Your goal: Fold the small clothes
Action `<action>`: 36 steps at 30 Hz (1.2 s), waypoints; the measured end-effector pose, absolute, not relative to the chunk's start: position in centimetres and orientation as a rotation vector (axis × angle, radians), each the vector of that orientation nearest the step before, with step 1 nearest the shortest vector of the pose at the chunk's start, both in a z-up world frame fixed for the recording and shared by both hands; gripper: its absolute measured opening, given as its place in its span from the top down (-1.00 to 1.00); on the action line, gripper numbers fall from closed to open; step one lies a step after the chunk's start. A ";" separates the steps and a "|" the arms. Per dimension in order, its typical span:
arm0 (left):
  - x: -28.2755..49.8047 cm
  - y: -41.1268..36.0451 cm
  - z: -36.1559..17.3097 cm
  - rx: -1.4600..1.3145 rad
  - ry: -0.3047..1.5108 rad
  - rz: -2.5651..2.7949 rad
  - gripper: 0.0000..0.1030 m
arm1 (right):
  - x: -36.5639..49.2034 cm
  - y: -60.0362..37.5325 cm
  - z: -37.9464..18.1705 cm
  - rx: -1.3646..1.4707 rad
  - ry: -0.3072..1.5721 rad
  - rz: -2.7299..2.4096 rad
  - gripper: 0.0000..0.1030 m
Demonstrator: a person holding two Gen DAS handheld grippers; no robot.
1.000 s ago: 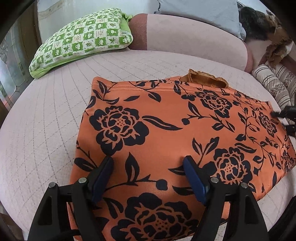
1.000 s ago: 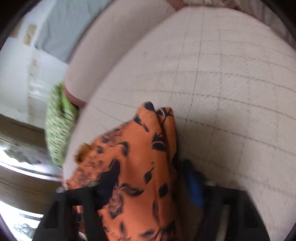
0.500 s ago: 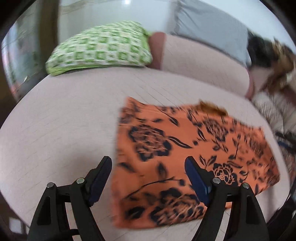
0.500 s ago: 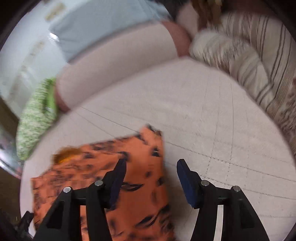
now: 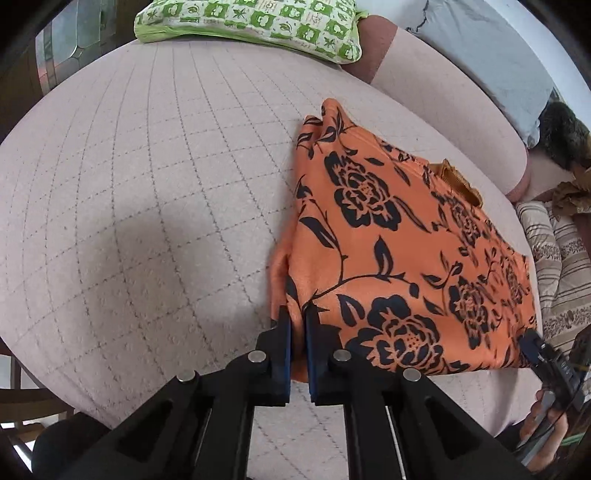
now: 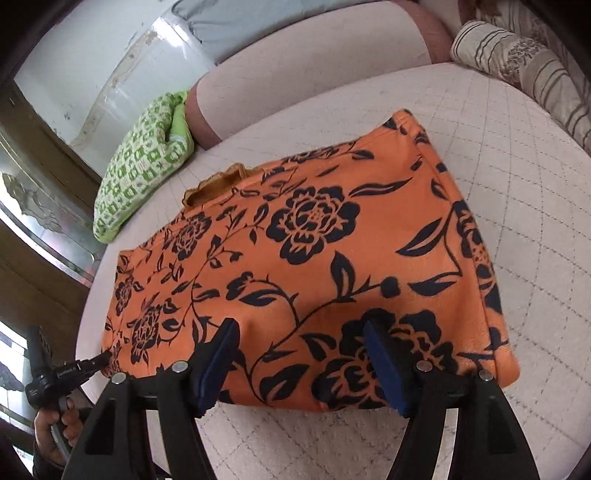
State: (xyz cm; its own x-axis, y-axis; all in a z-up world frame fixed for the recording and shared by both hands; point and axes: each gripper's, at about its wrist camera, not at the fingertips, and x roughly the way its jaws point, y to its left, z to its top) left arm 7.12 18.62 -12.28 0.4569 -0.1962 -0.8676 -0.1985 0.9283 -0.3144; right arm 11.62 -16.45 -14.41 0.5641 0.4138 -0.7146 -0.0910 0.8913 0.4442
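Observation:
An orange garment with black flowers (image 5: 399, 258) lies folded flat on the pale quilted bed; it also shows in the right wrist view (image 6: 314, 258). A ruffled orange trim (image 6: 218, 182) sticks out at its far edge. My left gripper (image 5: 298, 325) is shut on the garment's near left corner; it also shows in the right wrist view (image 6: 105, 356), touching that corner. My right gripper (image 6: 299, 358) is open, its blue pads over the garment's near edge. In the left wrist view the right gripper (image 5: 535, 350) sits at the near right corner.
A green checked pillow (image 5: 251, 22) lies at the bed's far side, also in the right wrist view (image 6: 144, 162). Striped cushions (image 6: 524, 62) lie at the right. A pink bolster (image 6: 303, 66) runs along the back. The quilted bed (image 5: 147, 184) stretches left of the garment.
My left gripper moved to the garment's near left corner and shut on it. My right gripper, shut on the cloth a second ago, opened and now hovers over the near edge.

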 end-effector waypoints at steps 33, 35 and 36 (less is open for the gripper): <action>14.3 13.5 -6.4 -0.077 0.875 -0.061 -0.13 | 10.8 -18.3 -12.4 0.536 0.847 0.382 -0.82; 14.1 12.6 -9.0 -0.051 0.946 -0.044 -0.13 | 9.7 -19.1 -10.5 0.534 0.731 0.386 -0.82; 14.6 12.5 -11.2 -0.032 1.030 -0.007 -0.13 | 9.5 -19.8 -10.2 0.551 0.705 0.372 -0.86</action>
